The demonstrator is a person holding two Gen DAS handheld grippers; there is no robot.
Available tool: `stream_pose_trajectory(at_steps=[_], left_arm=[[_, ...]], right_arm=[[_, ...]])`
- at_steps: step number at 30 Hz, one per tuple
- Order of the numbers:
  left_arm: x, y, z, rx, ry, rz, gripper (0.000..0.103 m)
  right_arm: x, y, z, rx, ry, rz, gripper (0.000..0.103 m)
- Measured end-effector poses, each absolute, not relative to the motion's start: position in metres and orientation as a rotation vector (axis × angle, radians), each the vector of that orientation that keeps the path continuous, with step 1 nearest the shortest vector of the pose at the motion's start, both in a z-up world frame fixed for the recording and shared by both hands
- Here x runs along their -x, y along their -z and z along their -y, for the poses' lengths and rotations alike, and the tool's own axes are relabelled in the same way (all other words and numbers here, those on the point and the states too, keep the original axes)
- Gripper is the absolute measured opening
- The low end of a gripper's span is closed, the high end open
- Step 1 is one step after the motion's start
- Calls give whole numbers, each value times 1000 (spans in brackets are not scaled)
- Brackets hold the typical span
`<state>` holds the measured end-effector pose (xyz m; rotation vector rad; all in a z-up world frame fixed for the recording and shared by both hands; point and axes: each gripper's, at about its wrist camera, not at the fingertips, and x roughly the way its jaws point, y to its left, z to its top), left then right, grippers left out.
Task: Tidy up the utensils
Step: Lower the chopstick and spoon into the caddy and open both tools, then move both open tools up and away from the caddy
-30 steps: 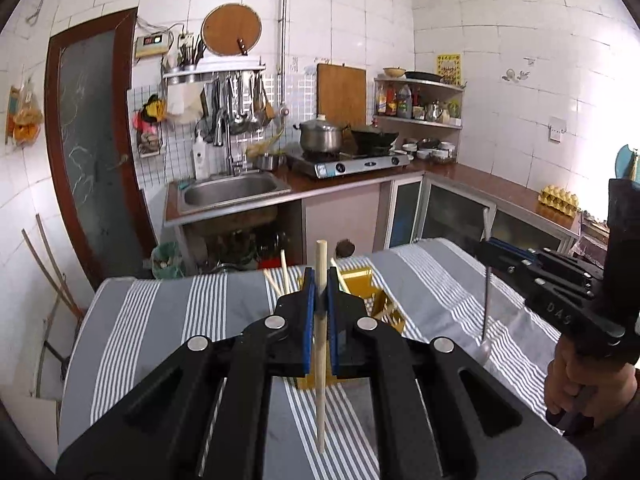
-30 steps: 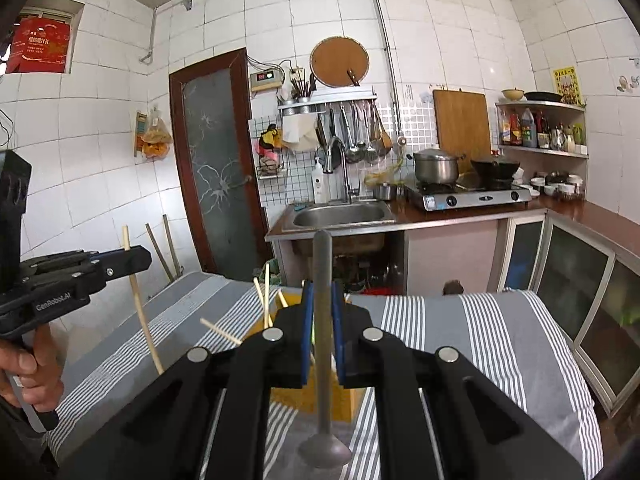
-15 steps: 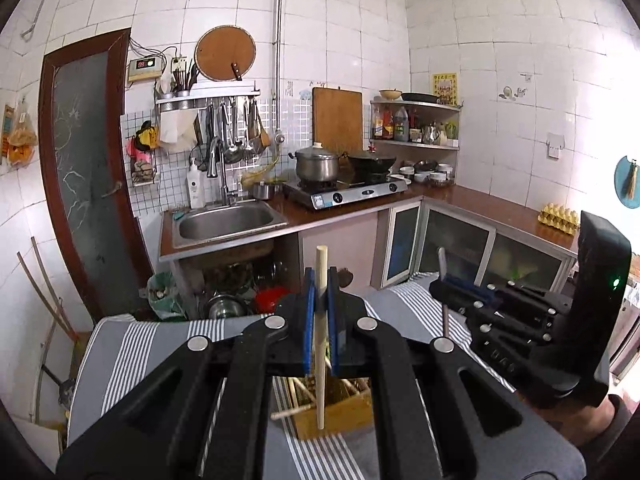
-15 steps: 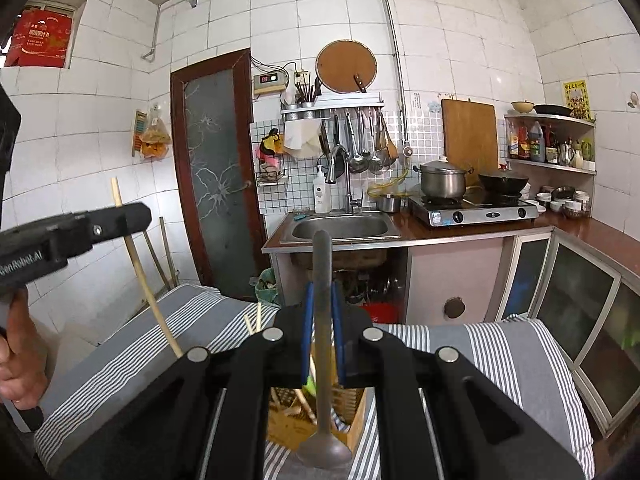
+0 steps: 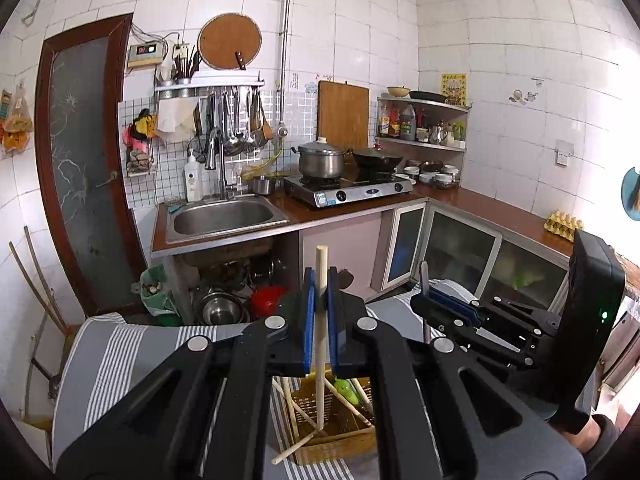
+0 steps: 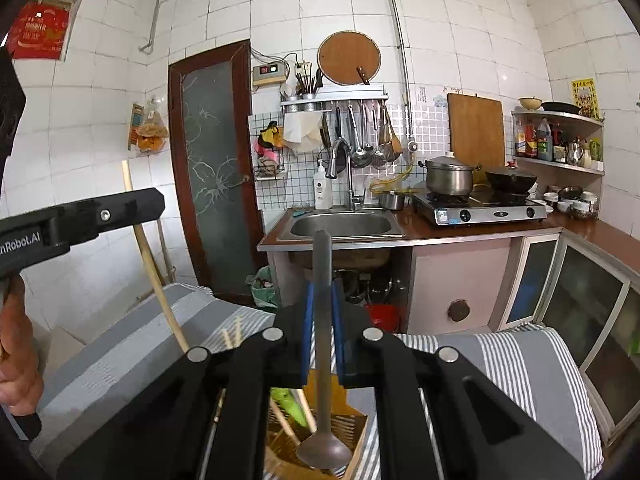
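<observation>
Chopstick [image 5: 320,332] clamped between fingers [image 5: 308,320]

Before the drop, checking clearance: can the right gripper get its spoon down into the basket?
Probably yes. The right gripper holds the spoon bowl-down just over the basket; chopsticks and a green utensil lean to one side, and the spot beneath looks free.

Left tool [image 5: 319,332] clamped tight; right tool [image 6: 322,336] likewise, both tilted slightly downward.
</observation>
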<state>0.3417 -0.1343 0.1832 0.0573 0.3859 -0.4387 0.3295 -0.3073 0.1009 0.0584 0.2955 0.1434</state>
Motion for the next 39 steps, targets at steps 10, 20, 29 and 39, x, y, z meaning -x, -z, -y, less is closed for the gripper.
stream_pose_trajectory(at_steps=[10, 20, 29, 39], left_arm=[[-369, -128, 140, -65, 400, -441, 4], [-359, -106, 124, -45, 358, -414, 50], [-274, -143, 83, -6, 328, -274, 84], [-231, -96, 29, 15, 216, -344, 84]], right_arm=[[-352, -66, 309, -79, -155, -385, 10], [-313, -85, 318, -71, -79, -342, 37], [-213, -124, 330, -87, -45, -229, 62], [-143, -104, 338, -69, -15, -243, 65]])
